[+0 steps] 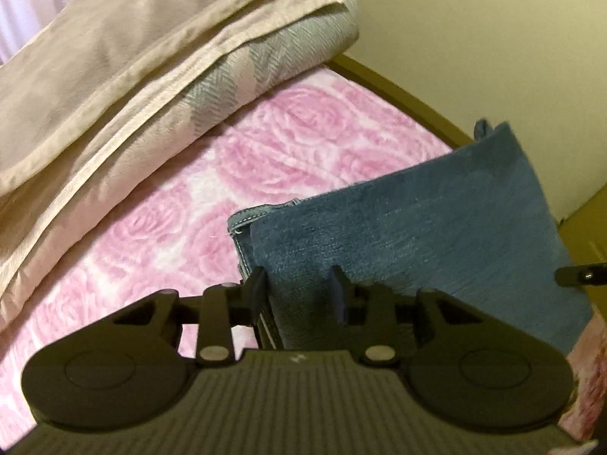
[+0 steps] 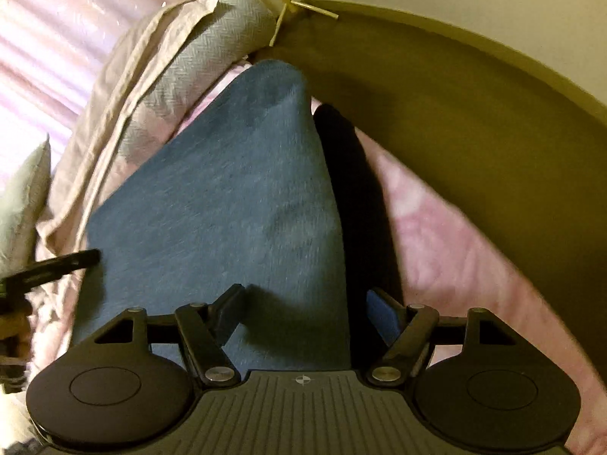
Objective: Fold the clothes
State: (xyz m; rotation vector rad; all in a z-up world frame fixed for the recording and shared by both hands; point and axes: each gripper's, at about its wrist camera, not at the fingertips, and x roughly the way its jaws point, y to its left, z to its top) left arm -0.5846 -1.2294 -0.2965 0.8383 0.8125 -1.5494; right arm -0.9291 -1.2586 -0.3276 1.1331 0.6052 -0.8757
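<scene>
Far left: a pile of beige bedding [image 1: 114,87] with a grey herringbone blanket [image 1: 288,53] folded into it, pushed to the side of the bed, likely to leave room for folding.

Pink rose-patterned bedspread [image 1: 288,144] serves as the work surface.

Jeans [image 1: 436,227] lie on the bedspread near the bed's edge, already doubled over; stitched seam shows at the fold's left corner.

Left gripper [image 1: 299,284]: fingers closed in on a thick layered edge of the denim, pads against it. Judged a hold to steady or carry the next fold.

Right gripper [image 2: 307,311]: fingers spread wide, denim beneath and between them but pads clear of it; released, by the look.

Writing: none legible anywhere; only a small crosshair mark on each gripper body.
</scene>
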